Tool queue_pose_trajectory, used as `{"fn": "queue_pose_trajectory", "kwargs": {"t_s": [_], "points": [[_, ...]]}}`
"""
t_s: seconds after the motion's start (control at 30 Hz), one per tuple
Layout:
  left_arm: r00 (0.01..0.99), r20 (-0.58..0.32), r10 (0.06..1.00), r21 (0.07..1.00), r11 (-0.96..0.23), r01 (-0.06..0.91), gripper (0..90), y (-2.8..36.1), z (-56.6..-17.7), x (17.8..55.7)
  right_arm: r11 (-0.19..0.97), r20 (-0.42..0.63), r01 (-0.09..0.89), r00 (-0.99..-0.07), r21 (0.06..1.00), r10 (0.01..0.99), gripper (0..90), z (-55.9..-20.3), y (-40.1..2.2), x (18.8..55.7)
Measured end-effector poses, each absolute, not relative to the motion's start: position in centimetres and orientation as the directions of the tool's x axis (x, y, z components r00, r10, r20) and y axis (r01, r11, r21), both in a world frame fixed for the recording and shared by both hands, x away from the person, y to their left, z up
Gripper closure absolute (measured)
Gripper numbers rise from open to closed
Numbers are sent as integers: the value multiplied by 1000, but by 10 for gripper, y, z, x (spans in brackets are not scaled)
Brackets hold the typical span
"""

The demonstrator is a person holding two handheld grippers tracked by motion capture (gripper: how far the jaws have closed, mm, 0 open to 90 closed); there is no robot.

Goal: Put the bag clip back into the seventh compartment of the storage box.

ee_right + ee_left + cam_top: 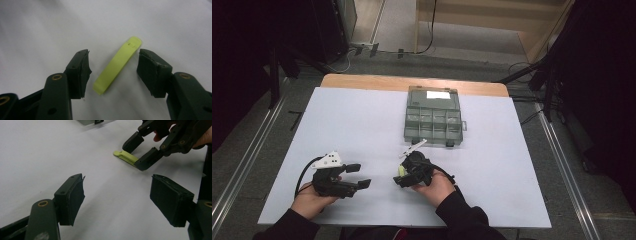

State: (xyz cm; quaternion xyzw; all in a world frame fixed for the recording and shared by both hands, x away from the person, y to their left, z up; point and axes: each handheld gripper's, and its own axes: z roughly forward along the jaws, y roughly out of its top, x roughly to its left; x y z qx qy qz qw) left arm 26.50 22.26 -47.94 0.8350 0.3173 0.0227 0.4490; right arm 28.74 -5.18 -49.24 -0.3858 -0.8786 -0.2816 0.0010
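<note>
Hands come in at the near edge of the counter, each carrying its tongs. The left tongs sit low over bare white surface with the jaws wide apart and nothing between them. Just beyond, toward the middle, the right tongs are also spread wide, standing astride a small yellow-green clip that lies flat on the counter; neither pad touches it yet.

The clip looks like a slim, slightly curved plastic strip with a small notch near its far end. By the look of it, it is light and stiff, and its smooth surface could slide or flip if pinched off-centre. Since it lies so flat, the pads would probably need to come right down to the counter and close across its narrow width near the middle, where the sides run most nearly parallel.

Farther off, well apart from the clip, a grey compartment box rests with its clear lid closed, a white label near its far edge.
</note>
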Motion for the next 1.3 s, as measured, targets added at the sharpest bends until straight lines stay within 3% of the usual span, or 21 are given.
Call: {"fn": "queue_pose_trajectory", "kwargs": {"t_s": [0.4, 0.53, 1.3], "points": [[797, -245, 552, 764, -396, 509, 267, 222, -480, 265, 554, 157, 683, -686, 476, 710, 645, -491, -48, 284], [798, -246, 550, 765, -396, 508, 267, 222, -479, 265, 580, 116, 659, -702, 478, 703, 781, -491, -49, 285], [798, -246, 550, 764, -397, 509, 267, 222, -479, 265, 519, 286, 711, -683, 475, 673, 790, -486, -74, 297]]}}
